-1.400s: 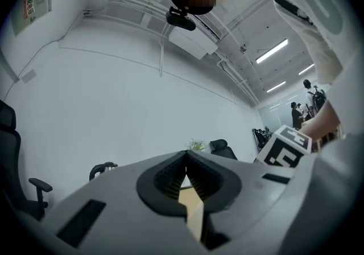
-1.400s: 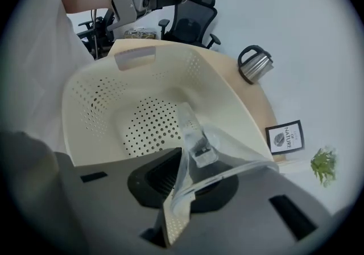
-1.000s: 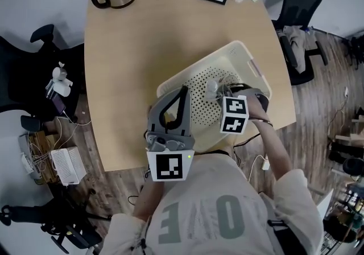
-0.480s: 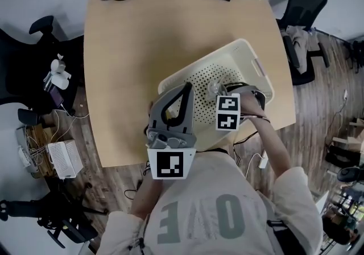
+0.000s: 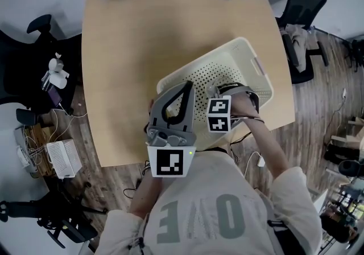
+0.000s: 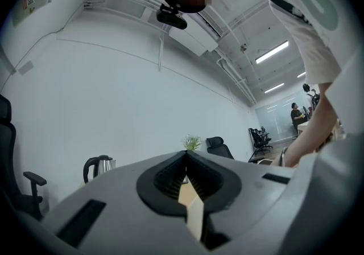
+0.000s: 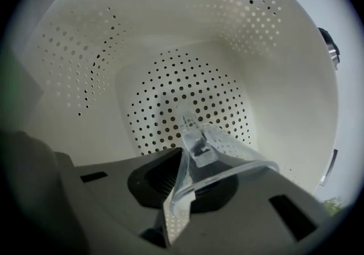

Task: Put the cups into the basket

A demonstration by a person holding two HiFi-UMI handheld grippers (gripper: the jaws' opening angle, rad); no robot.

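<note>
Now that the right tongs [image 7: 177, 188], gripping a clear plastic cup [image 7: 215, 151], have eased deeper into the cream perforated basket [image 7: 284, 77], letting go looks next, left tongs [image 6: 186, 182] closed and empty.

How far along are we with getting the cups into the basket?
Done: no cup lies loose on the floor of the basket. In hand: the right gripper is shut on a clear cup, held low inside the basket. The left gripper is shut and empty, above the table. Left: let the cup go. I see no other cup on the table.
</note>
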